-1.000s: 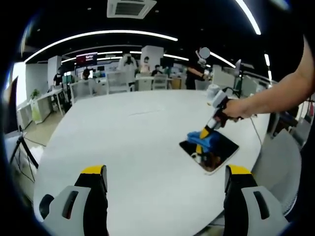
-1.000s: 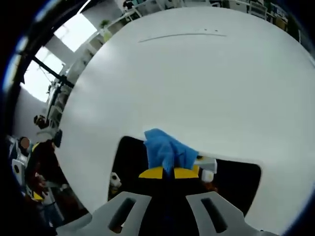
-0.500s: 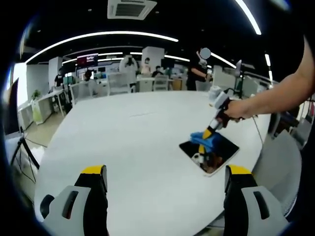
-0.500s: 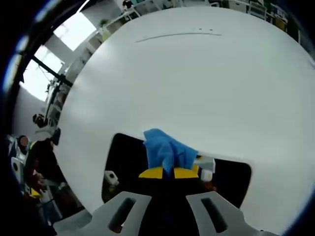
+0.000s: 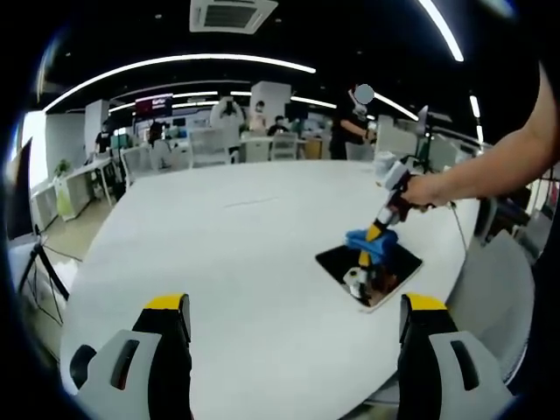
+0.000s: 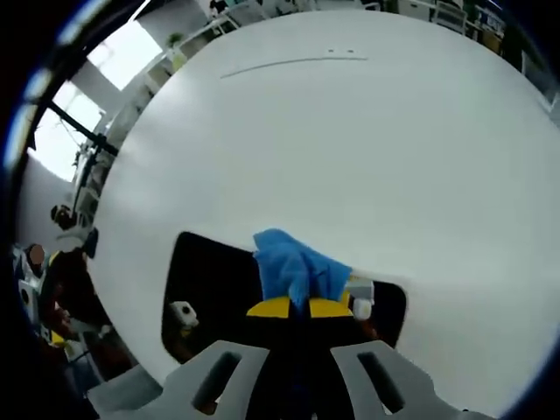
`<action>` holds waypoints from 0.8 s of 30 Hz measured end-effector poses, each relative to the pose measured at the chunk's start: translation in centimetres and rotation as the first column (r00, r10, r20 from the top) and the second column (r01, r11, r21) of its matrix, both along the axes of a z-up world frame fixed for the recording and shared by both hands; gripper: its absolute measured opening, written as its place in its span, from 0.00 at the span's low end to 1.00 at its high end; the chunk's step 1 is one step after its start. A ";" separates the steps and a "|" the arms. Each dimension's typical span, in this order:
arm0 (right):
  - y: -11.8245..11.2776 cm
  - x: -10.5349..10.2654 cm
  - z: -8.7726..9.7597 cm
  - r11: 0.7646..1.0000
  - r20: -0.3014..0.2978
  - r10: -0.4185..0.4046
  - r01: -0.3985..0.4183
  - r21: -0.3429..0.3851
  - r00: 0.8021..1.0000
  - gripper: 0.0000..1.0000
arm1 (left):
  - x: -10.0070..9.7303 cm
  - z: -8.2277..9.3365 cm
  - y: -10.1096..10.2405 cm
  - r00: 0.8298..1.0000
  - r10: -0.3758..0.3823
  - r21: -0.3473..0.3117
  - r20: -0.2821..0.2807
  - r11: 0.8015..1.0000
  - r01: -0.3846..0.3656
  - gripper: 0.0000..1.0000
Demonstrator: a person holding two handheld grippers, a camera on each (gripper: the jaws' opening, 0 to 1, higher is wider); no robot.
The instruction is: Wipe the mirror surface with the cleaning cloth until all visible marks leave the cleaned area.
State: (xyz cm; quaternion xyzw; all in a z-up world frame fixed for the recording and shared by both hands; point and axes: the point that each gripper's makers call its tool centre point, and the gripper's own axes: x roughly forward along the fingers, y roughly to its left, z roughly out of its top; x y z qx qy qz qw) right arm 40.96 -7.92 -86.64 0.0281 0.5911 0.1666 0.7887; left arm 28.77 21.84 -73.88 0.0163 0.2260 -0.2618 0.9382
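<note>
Open-plan office, round white table (image 5: 236,262): your left gripper (image 5: 289,350) idles at the near edge, jaws spread wide w/ nothing between them, hanging clear of the tabletop. Just past it, toward your right side of the table, the mirror (image 5: 367,269) lies flat near the rim, dark glass reflecting the ceiling. Your right gripper (image 5: 378,234) is planted on it, jaws pinched tight on the blue cleaning cloth (image 5: 371,243); in the right gripper view the cloth (image 6: 296,269) bunches just ahead of the yellow tips of that gripper (image 6: 295,306), pressed to the mirror's (image 6: 210,280) far edge where glass meets table. Beyond: desks, chairs and people in the background, strip lights overhead.

Risks from here, as a judgement: nothing braces the mirror, so a hard stroke could skate it toward the table rim, which sits close by. The cloth is wadded, not spread, so contact looks narrow & you may skip patches; whether marks remain can't be read off the dark glass. If the wad thins out, the hard jaw tips could scrape the surface. Consider steadying the frame w/ the free left gripper.
</note>
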 end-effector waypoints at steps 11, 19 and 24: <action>0.1 -0.1 -0.1 1.000 0.016 -0.016 0.016 0.008 1.000 0.00 | 0.3 0.4 -0.5 1.000 -0.003 0.002 0.011 1.000 0.003 1.00; 0.1 -1.0 -0.6 1.000 0.033 -0.005 0.005 0.000 0.999 0.00 | 0.1 0.3 -0.4 1.000 -0.002 0.012 0.012 1.000 0.002 1.00; 0.3 -2.0 -0.7 1.000 0.025 -0.012 0.012 0.003 1.000 0.00 | 0.1 0.3 -0.4 1.000 -0.003 0.009 0.014 1.000 0.003 1.00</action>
